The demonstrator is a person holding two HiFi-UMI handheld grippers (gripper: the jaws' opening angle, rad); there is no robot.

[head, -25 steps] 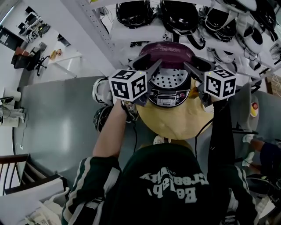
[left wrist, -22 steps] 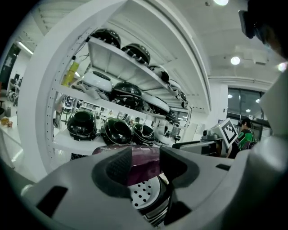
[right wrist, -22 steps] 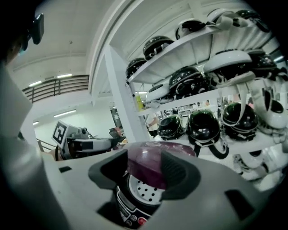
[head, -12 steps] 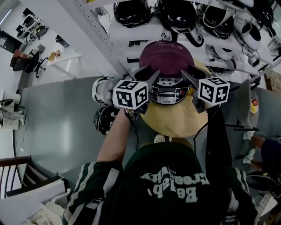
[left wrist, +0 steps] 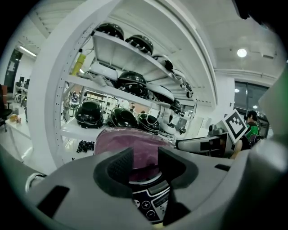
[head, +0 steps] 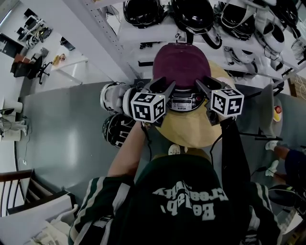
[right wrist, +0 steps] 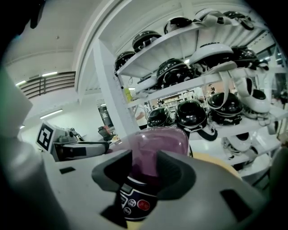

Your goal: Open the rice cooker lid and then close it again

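the rice cooker (head: 181,95) sits on the round tan counter (head: 191,136), in front of a white shelf (head: 158,33) loaded with dark helmets (head: 193,14). its maroon lid (head: 181,64) lies down over the body; whether the catch has clicked home i cannot tell. the left gripper (head: 160,86) and the right gripper (head: 206,82) hang at the front edge of the lid, one on each side of the control panel (head: 180,103). both sets of fingers (left wrist: 118,164) are spread and have just been narrowing a little. in each gripper view the lid's front and the panel show in the gap, but nothing is pinched.

the lid looks like a stiff, glossy plastic dome, probably hinged at the back and perhaps sprung. a smooth curve like that gives fingers little to pinch, so it is better pushed than gripped. the best place to press is likely front centre, just above the panel and farthest from the hinge. the body may be fairly light if empty, so it could slide on the counter. pressing straight down rather than forward seems safer, and so does keeping off the panel's buttons.
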